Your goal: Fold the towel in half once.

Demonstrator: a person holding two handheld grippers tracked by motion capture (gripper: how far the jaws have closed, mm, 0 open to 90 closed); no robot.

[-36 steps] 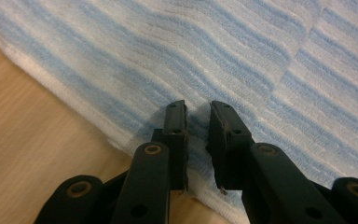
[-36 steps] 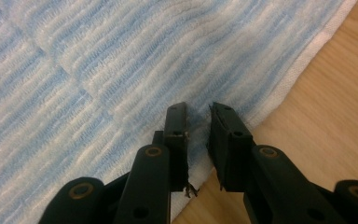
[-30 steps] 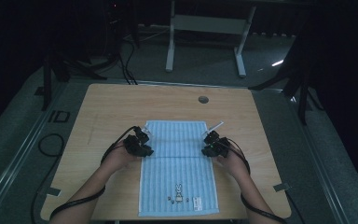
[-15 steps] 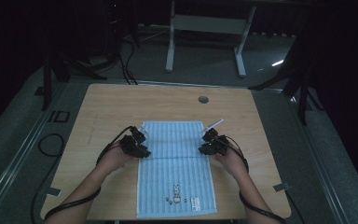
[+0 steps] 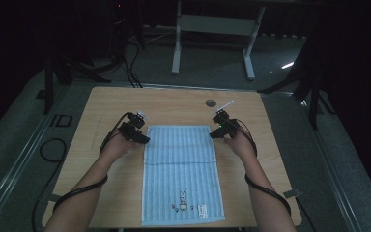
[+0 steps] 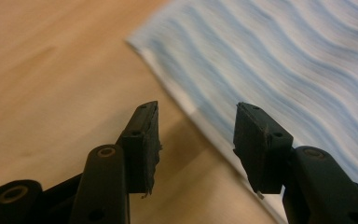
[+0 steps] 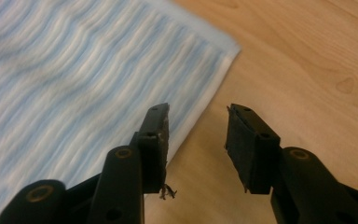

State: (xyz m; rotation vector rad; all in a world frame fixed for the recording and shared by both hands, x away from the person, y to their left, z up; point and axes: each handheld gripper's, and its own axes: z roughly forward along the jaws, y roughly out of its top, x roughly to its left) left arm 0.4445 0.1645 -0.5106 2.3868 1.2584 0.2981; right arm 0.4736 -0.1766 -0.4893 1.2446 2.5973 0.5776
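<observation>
Blue striped towel [image 5: 181, 174] lies flat mid-table [image 5: 101, 106]. My left gripper [image 6: 196, 135] is at its 11 o'clock corner, my right gripper [image 7: 196, 135] at the 1 o'clock corner. Both jaws spread, nothing held, each straddling a side hem. Risk: closing too shallow pinches hem only, so the corner slips, or one side lifts first and skews the cloth.

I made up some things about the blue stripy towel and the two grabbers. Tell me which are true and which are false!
1. The towel lies flat on the wooden table. True.
2. The left gripper is clamped shut on the towel. False: its jaws stand open over the towel's edge.
3. The right gripper is open. True.
4. The towel is red. False: it is blue and white striped.
5. Both grippers are at the towel's near end. False: they are at its far corners.
</observation>
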